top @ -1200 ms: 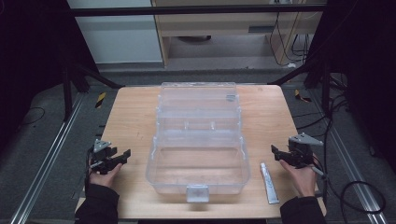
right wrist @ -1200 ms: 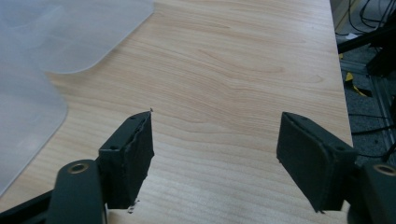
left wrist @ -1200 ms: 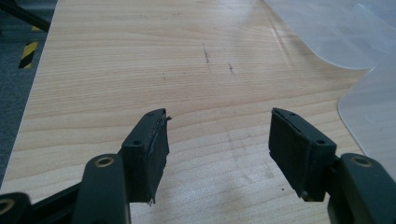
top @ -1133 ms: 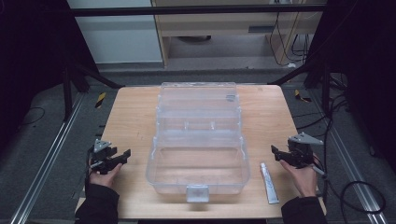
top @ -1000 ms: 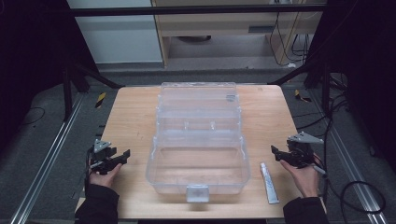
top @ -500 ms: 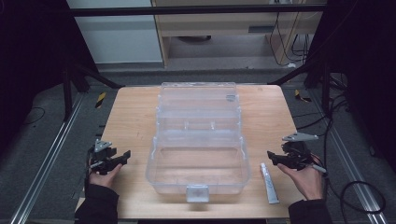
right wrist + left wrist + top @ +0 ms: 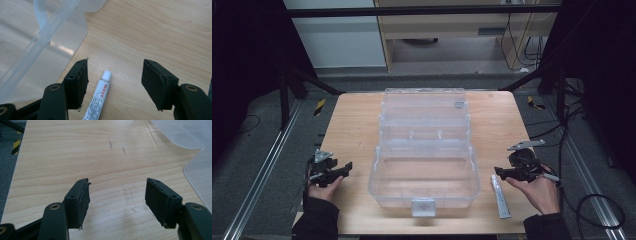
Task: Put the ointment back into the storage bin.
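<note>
- White-capped tube lies flat on the wooden table, right between the wide-spread jaws of the right gripper, nearer its left one.
- Could go wrong: closing off-centre might skid the tube toward the clear plastic box just beside it.
- Left gripper is also wide, holding nothing, well apart.

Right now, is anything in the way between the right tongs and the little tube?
Nothing visible. The right tongs are open, and the tube lies on the bare table between the two jaws, beside the clear box.
</note>
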### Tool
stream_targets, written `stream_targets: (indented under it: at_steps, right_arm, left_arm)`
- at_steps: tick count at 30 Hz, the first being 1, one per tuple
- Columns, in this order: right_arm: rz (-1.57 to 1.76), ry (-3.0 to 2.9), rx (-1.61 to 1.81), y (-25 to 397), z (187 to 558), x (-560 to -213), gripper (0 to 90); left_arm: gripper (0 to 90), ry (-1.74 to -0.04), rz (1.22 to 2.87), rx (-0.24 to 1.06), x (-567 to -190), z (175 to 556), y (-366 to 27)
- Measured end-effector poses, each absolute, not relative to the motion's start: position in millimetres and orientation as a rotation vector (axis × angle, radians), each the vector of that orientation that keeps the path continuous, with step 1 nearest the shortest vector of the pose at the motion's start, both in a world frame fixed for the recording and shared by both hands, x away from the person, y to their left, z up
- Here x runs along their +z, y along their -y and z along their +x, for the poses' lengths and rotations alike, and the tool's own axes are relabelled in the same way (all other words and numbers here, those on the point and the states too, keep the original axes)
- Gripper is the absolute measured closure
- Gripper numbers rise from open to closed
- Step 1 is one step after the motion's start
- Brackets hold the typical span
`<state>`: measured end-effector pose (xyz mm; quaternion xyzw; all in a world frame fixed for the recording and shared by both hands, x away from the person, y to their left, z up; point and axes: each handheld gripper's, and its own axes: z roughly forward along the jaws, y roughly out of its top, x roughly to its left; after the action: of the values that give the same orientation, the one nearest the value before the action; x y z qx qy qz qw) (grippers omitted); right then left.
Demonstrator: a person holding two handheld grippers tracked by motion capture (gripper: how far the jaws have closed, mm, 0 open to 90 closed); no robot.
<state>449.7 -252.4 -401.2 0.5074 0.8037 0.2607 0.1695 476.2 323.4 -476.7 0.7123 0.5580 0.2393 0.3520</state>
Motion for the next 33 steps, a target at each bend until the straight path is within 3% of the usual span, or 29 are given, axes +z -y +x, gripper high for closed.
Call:
stream_targets:
  at_steps: [33]
  right_arm:
    - [1.645, -2.474, 0.448, 240, 457, -437, 51.9]
  left_arm:
    - [35.8, -1.446, 1.844, 0.612, -477, 477, -323]
